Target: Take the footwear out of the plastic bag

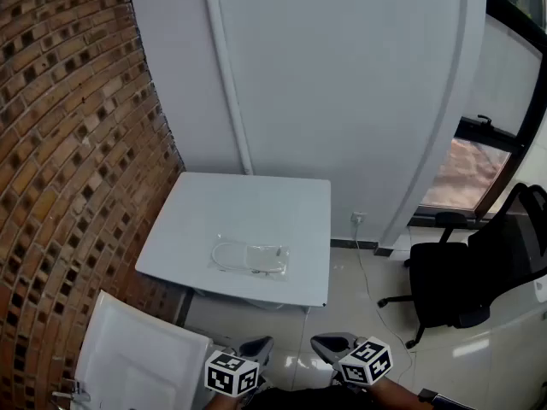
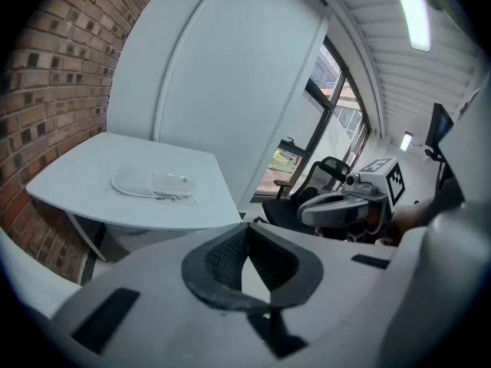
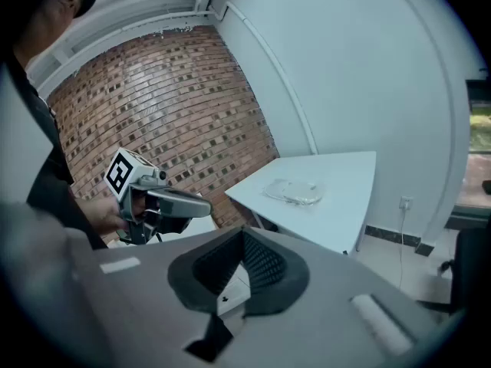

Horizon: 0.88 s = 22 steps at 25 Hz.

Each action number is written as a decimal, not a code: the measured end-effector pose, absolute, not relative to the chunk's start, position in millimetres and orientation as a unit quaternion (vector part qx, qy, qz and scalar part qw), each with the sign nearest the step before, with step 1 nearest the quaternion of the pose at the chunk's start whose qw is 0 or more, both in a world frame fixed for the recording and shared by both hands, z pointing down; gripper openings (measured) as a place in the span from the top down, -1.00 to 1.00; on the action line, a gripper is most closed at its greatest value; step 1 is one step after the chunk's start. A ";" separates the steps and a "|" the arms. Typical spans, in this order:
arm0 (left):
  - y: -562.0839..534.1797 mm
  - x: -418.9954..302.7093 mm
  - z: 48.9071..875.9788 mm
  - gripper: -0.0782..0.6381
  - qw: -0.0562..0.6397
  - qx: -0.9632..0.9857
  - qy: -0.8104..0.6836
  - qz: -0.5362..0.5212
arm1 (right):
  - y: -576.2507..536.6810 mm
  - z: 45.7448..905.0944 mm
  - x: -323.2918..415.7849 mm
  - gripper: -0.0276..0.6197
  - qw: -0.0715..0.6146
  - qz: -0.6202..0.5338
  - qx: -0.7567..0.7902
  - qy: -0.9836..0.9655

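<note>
no readable text or labels — none at all

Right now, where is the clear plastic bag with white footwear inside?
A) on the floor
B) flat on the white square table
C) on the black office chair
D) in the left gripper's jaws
B: the clear plastic bag lies on the white square table, apart from the left gripper and the right gripper.

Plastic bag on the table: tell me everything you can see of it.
The plastic bag is clear and slightly crinkled. It lies flat on the white table, about midway along the edge nearest the person. Pale contents show through it: a thin white loop on the brick-wall side and a flat whitish piece beside it, too small to tell as footwear. It looks closed and undisturbed. Only the table touches it.
</note>
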<state>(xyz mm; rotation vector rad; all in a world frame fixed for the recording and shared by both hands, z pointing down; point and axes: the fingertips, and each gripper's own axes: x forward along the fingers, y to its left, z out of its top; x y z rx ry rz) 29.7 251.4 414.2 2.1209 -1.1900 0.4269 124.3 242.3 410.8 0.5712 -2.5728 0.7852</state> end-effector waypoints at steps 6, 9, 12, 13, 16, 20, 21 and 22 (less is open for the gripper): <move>248.1 26.1 415.7 0.76 0.328 0.812 -0.455 0.163 | 238.9 412.7 119.9 0.91 0.195 0.280 0.204 -0.918; 248.3 23.9 415.2 0.76 0.326 0.814 -0.453 0.162 | 239.4 412.9 117.8 0.91 0.196 0.279 0.206 -0.917; 249.4 18.9 416.0 0.76 0.323 0.816 -0.451 0.162 | 241.4 414.0 113.2 0.91 0.198 0.276 0.209 -0.917; 250.2 16.1 416.7 0.76 0.321 0.818 -0.450 0.162 | 242.7 414.4 110.3 0.91 0.200 0.275 0.209 -0.917; 252.0 6.4 418.4 0.76 0.318 0.821 -0.446 0.160 | 245.3 414.8 100.4 0.91 0.207 0.270 0.213 -0.916; 259.6 -5.3 421.2 0.76 0.326 0.827 -0.431 0.153 | 243.3 410.4 89.1 0.91 0.204 0.258 0.251 -0.910; 261.8 -8.1 421.7 0.76 0.327 0.830 -0.425 0.153 | 241.6 408.6 85.8 0.91 0.199 0.256 0.264 -0.908; 264.1 -10.5 422.3 0.76 0.326 0.834 -0.418 0.154 | 240.4 406.7 81.7 0.91 0.192 0.257 0.276 -0.906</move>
